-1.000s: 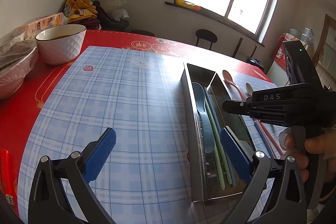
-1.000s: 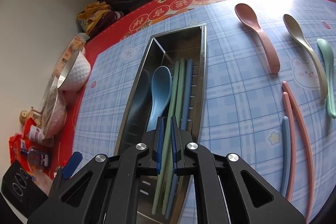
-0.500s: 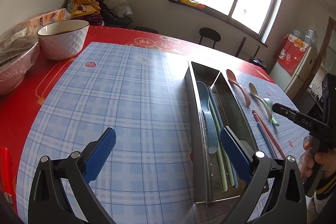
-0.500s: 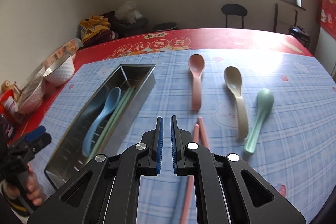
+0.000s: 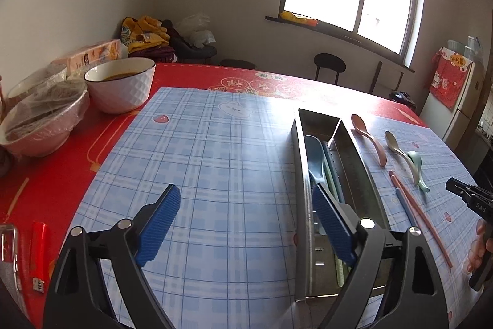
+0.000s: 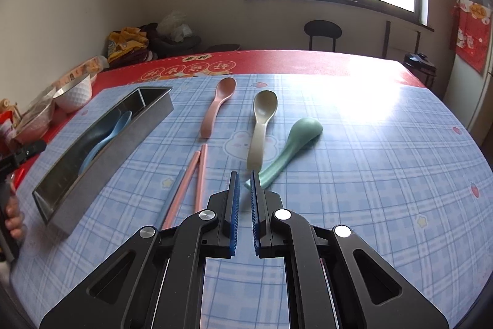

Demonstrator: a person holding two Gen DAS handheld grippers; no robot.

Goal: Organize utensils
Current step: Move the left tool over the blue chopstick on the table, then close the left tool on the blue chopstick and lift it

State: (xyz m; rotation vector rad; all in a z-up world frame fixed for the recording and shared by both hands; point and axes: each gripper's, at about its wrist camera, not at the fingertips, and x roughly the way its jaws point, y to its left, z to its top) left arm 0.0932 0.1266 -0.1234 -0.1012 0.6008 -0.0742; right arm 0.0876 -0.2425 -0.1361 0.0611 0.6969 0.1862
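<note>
A long steel tray (image 5: 300,174) lies on the blue checked mat, with a blue spoon (image 5: 314,156) and green and blue chopsticks in its left compartment. To its right lie a pink spoon (image 6: 217,107), a beige spoon (image 6: 262,125), a green spoon (image 6: 289,150) and pink chopsticks (image 6: 191,178) beside a blue one. My left gripper (image 5: 245,190) hovers by the tray's near end, its jaws closing with nothing between them. My right gripper (image 6: 243,178) is shut and empty, its tips just short of the green spoon's handle.
A white bowl (image 5: 121,85), a film-covered bowl (image 5: 40,119) and a snack pack (image 5: 92,56) stand on the red cloth at the far left. A red lighter (image 5: 38,248) lies near the left front edge. A black chair (image 6: 322,33) stands beyond the table.
My right gripper has swung from above the tray over to the loose spoons and chopsticks, still shut. The left jaws have narrowed a little.
</note>
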